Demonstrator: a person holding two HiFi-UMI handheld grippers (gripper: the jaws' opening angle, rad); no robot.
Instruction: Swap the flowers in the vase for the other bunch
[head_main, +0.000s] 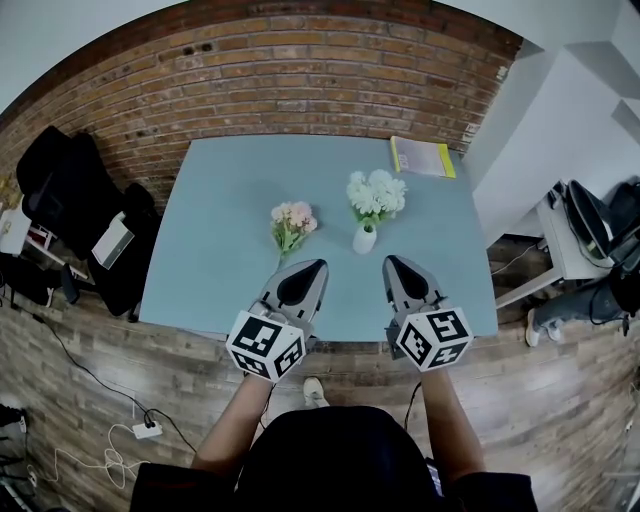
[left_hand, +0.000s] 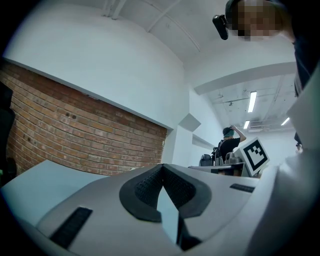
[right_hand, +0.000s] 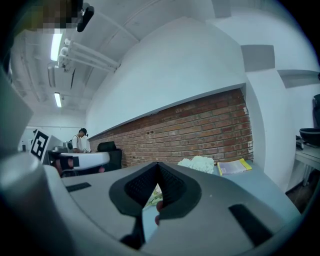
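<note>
A small white vase (head_main: 365, 238) stands mid-table and holds a bunch of white flowers (head_main: 376, 193). The tops of these white flowers (right_hand: 199, 163) show over the right gripper's jaws. A pink bunch (head_main: 292, 224) lies on the table to the vase's left. My left gripper (head_main: 318, 264) hovers over the near table edge, just short of the pink bunch, shut and empty. My right gripper (head_main: 389, 260) is beside it, just short of the vase, also shut with nothing in it. In the left gripper view (left_hand: 162, 166) the jaws meet at their tips.
The blue-grey table (head_main: 220, 250) stands against a brick wall (head_main: 300, 70). A yellow-edged booklet (head_main: 421, 157) lies at its far right corner. Black bags (head_main: 70, 200) sit on the floor at left, a white desk (head_main: 565, 250) with dark gear at right. Cables (head_main: 110, 440) lie on the wooden floor.
</note>
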